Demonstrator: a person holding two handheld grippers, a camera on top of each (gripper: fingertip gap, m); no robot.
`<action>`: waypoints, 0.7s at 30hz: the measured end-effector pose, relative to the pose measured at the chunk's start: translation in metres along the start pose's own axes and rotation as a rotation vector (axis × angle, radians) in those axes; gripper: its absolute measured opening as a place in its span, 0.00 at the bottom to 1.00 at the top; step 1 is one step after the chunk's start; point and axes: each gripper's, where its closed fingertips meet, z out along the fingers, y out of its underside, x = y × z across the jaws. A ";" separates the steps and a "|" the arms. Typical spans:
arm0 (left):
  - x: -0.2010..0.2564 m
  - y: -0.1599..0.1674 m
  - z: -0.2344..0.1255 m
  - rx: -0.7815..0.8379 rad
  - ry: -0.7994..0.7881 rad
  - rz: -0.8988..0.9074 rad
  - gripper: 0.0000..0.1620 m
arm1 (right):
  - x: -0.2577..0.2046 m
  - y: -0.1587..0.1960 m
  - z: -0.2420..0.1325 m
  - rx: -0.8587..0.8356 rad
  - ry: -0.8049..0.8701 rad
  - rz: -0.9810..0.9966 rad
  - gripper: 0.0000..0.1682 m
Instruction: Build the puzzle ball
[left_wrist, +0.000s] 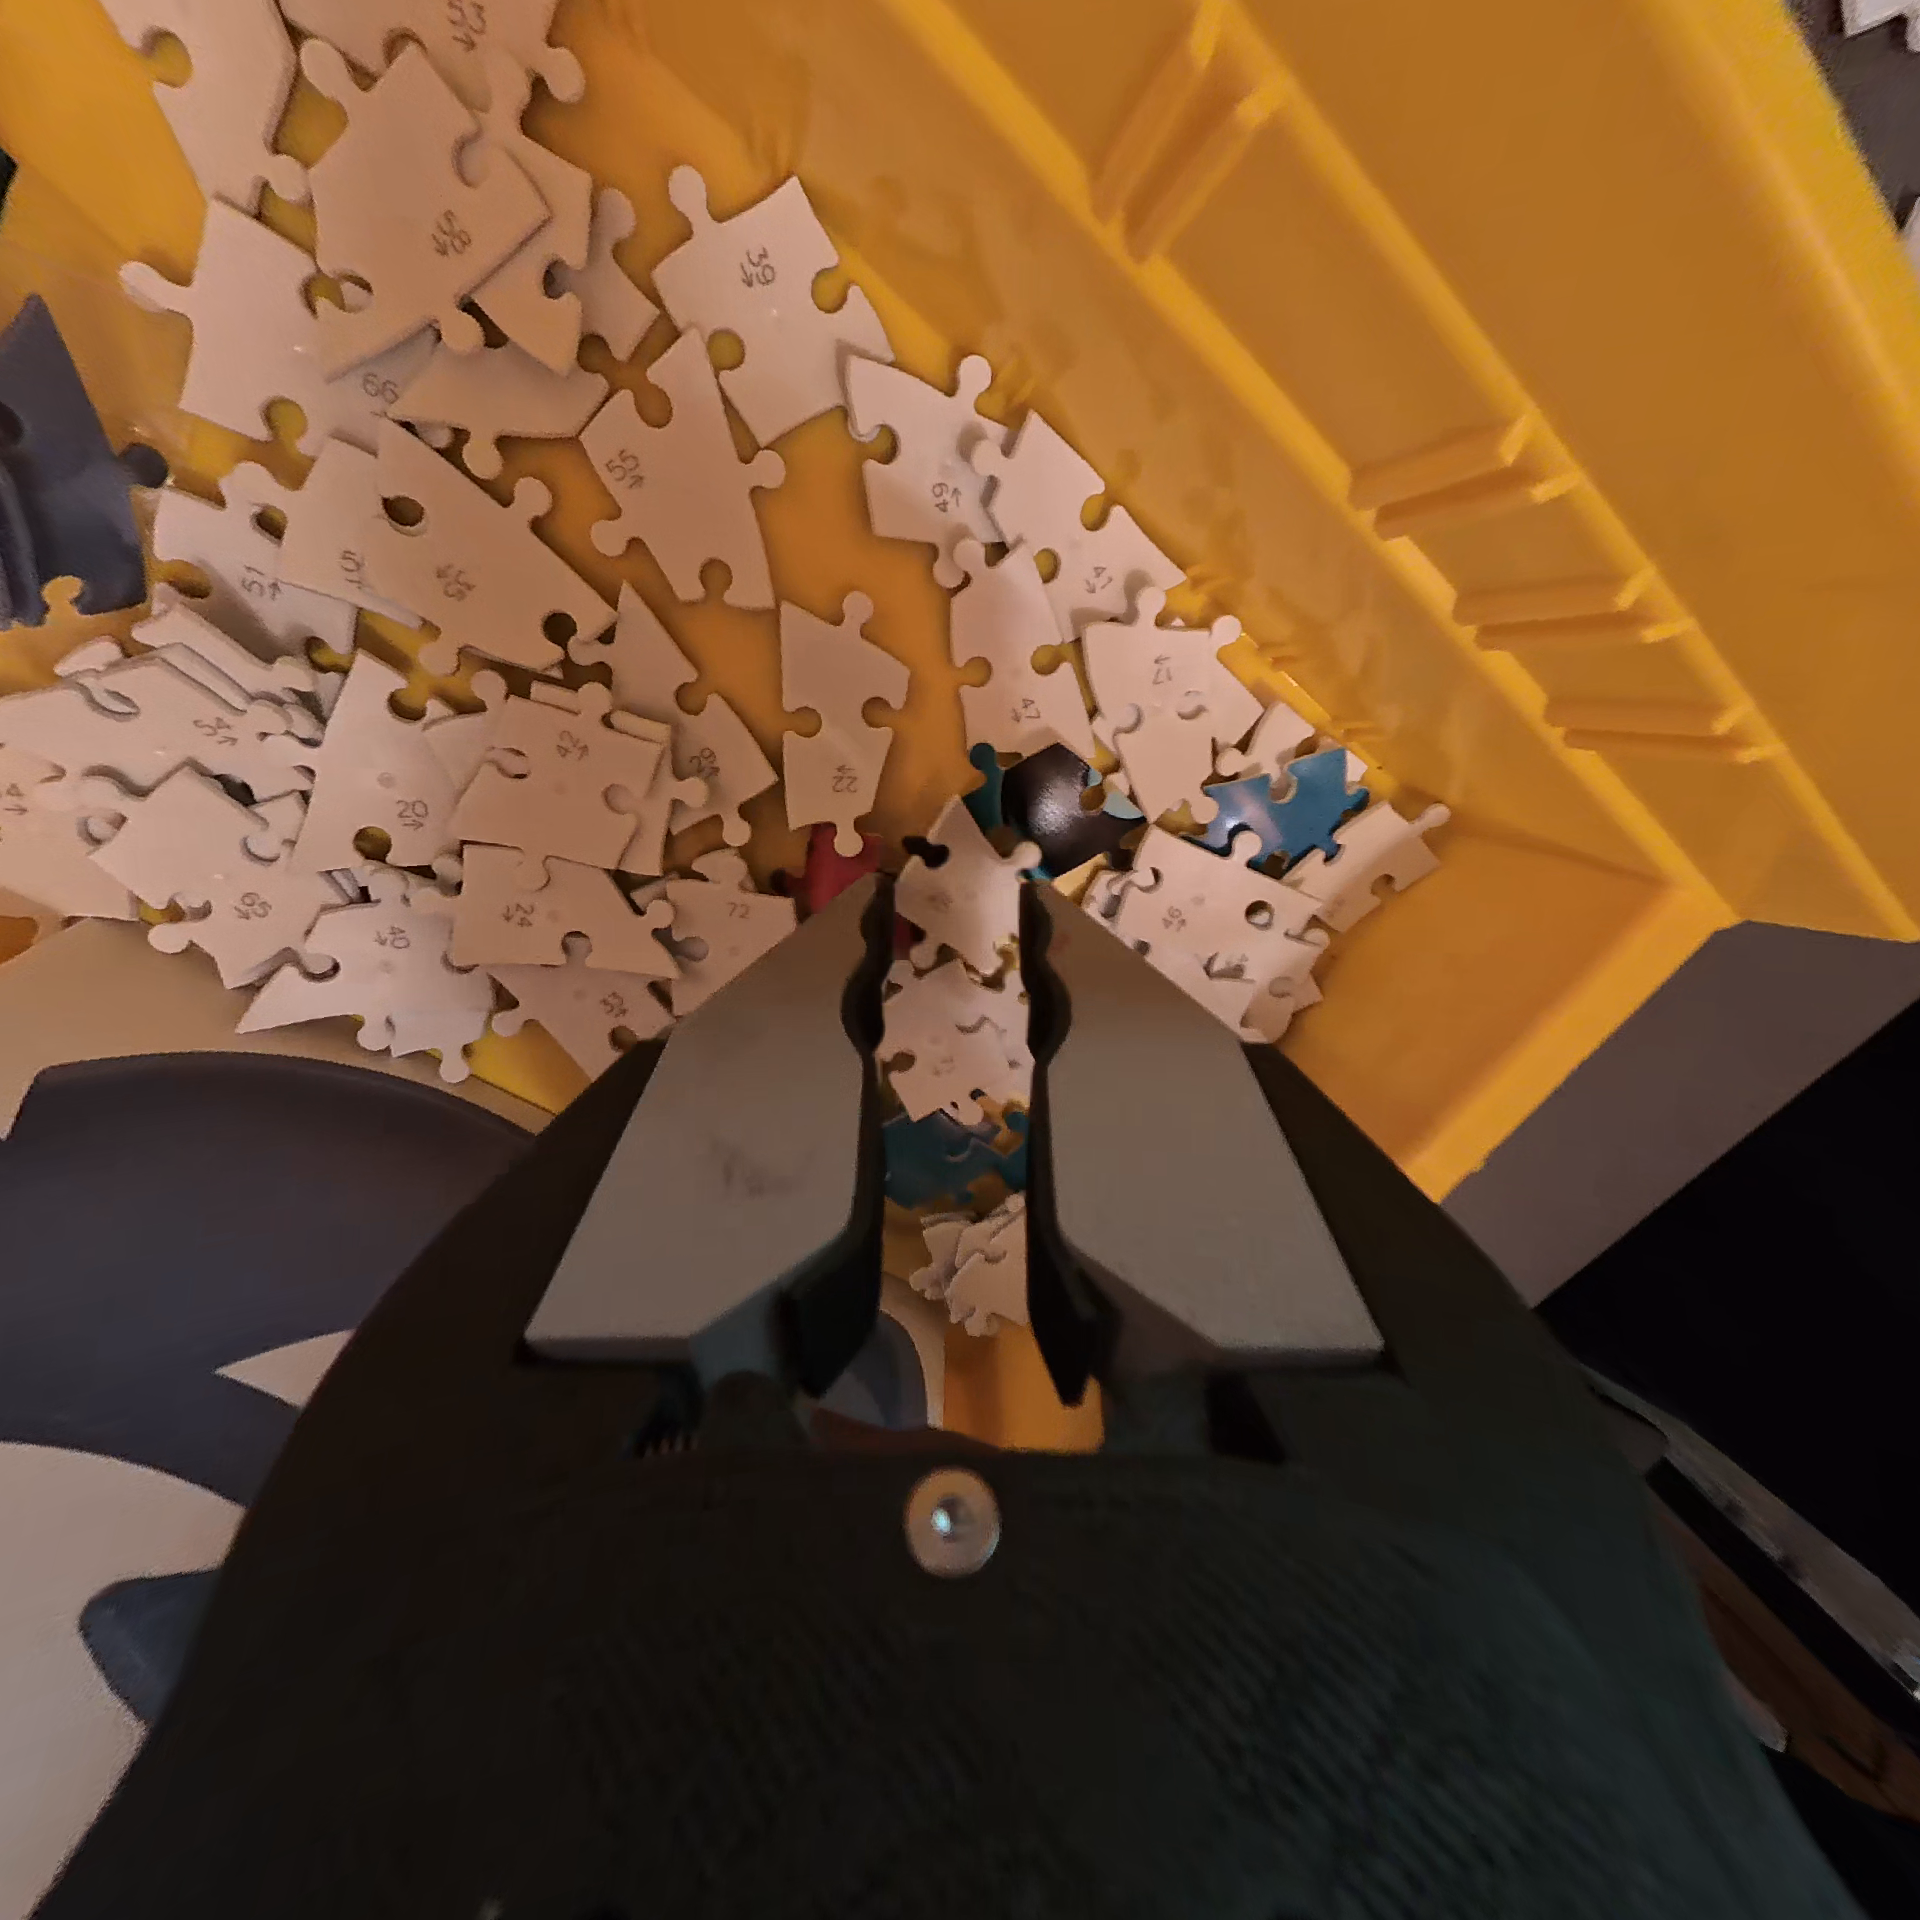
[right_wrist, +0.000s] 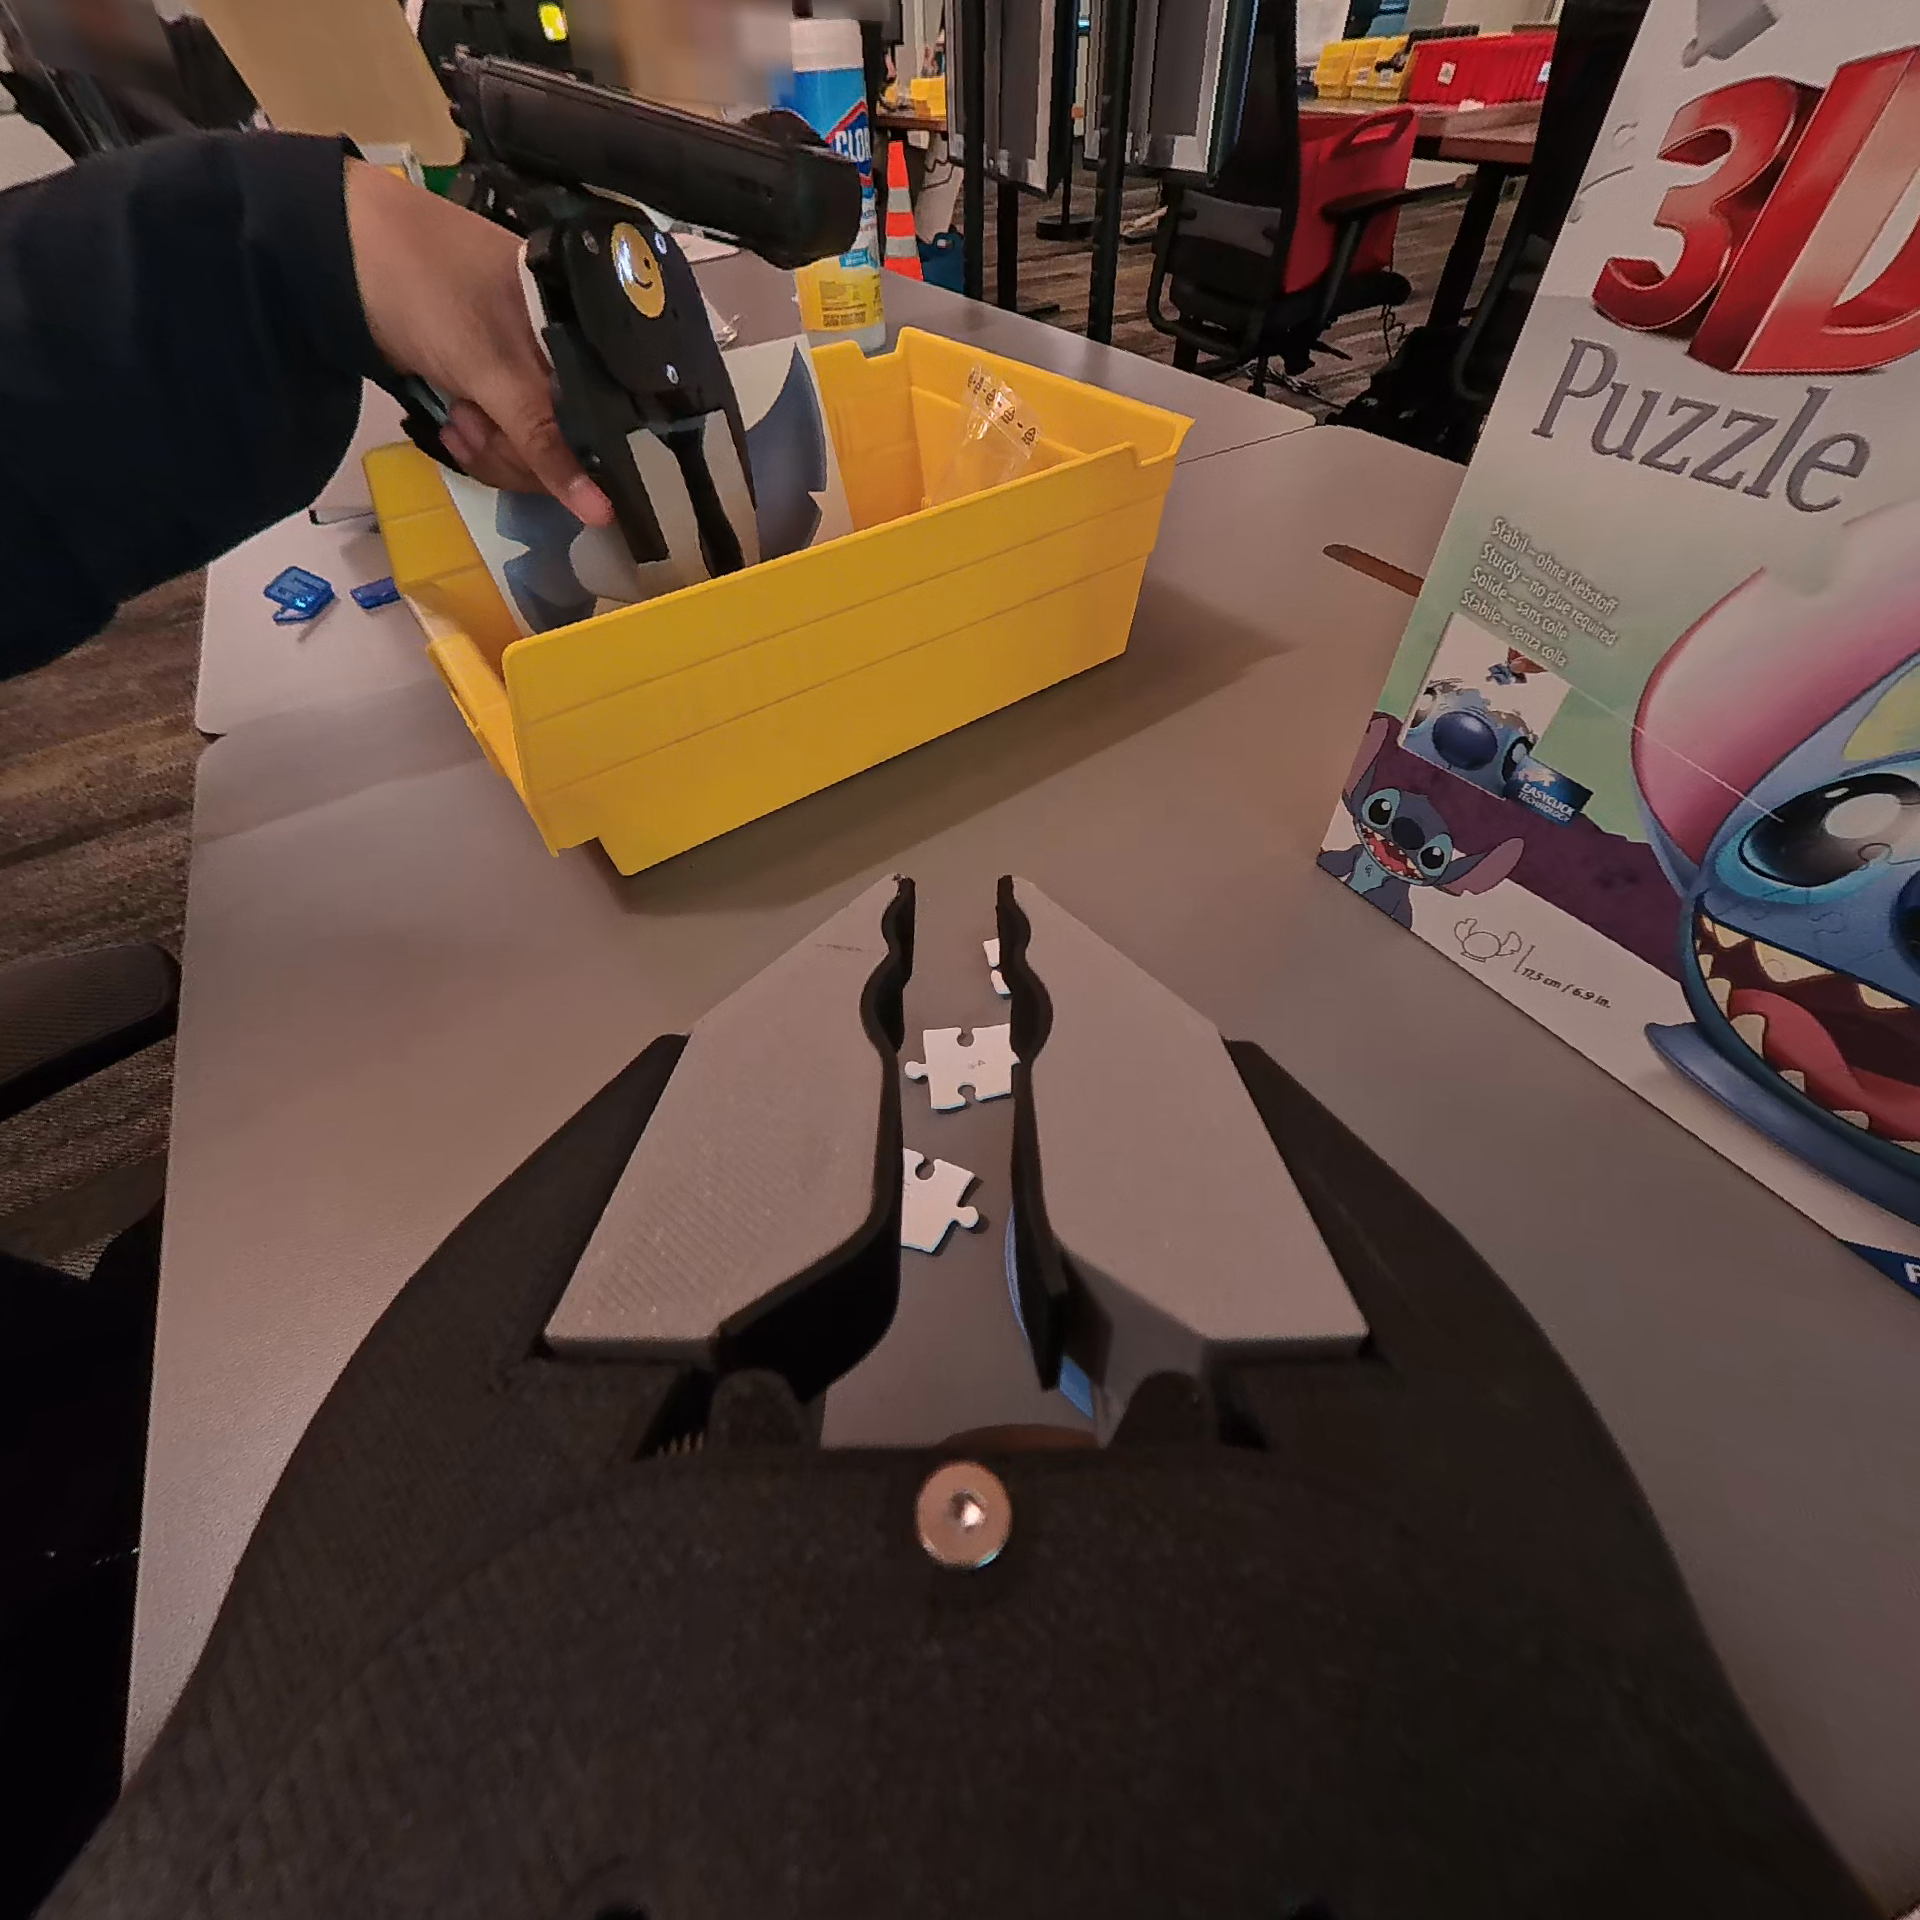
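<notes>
Many white-backed puzzle pieces (left_wrist: 665, 468) lie face down in a yellow bin (left_wrist: 1351, 416), with a few blue (left_wrist: 1288, 810), black and red ones face up. My left gripper (left_wrist: 956, 883) is low inside the bin, jaws a piece-width apart on either side of one white piece (left_wrist: 961, 904); I cannot tell if they touch it. It also shows in the right wrist view (right_wrist: 691, 540), held by a hand. My right gripper (right_wrist: 953, 888) is slightly open and empty, above three loose white pieces (right_wrist: 966, 1065) on the grey table (right_wrist: 416, 987).
The bin (right_wrist: 831, 675) stands mid-table with a printed sheet (right_wrist: 779, 436) and a clear bag (right_wrist: 997, 416) inside. The puzzle box (right_wrist: 1662, 727) stands at the right. Small blue parts (right_wrist: 301, 597) lie left of the bin. A wipes canister (right_wrist: 842, 208) stands behind it. The grippers' ends are close to 25 cm from one another.
</notes>
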 end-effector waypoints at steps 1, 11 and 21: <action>0.000 -0.001 0.000 0.002 0.002 -0.002 0.13 | 0.000 0.000 0.000 0.001 0.000 0.001 0.07; 0.008 0.014 0.006 -0.075 0.030 0.033 0.12 | -0.001 -0.002 -0.001 0.007 -0.005 0.002 0.07; 0.017 0.011 0.010 -0.054 0.074 0.051 0.10 | -0.001 -0.001 -0.001 0.007 -0.005 0.004 0.07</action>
